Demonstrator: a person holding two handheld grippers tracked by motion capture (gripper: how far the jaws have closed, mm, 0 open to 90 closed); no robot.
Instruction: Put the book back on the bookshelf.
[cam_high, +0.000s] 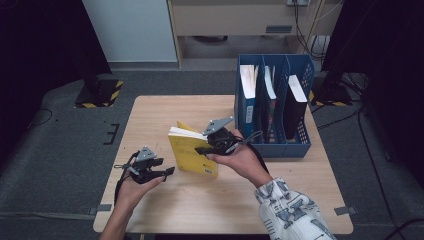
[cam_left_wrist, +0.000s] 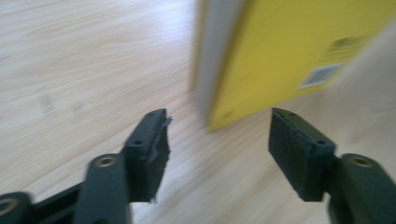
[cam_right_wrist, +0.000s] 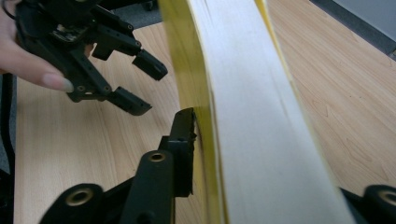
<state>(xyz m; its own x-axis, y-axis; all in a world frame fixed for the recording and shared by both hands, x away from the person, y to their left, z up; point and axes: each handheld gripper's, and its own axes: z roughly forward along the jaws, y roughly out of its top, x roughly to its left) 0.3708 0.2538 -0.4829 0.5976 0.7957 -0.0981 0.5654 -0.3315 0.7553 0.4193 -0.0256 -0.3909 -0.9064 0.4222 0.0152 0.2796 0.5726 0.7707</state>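
Observation:
A thick yellow book (cam_high: 192, 152) stands upright on its lower edge near the middle of the wooden table (cam_high: 150, 115). My right gripper (cam_high: 202, 149) is shut on its upper right part. In the right gripper view the book's white page edge (cam_right_wrist: 247, 93) runs between my right gripper's (cam_right_wrist: 271, 163) jaws, with the left pad flat against the yellow cover. My left gripper (cam_high: 167, 167) sits just left of the book, open and holding nothing. In the left gripper view the book's lower corner (cam_left_wrist: 280, 56) lies just beyond my left gripper (cam_left_wrist: 219, 140), which also appears across the table (cam_right_wrist: 144, 84).
A blue file rack (cam_high: 272, 145) with three slots stands at the table's back right, close behind my right hand, holding upright books. Bare tabletop (cam_left_wrist: 93, 70) stretches left of the book. Grey carpet and dark stands surround the table.

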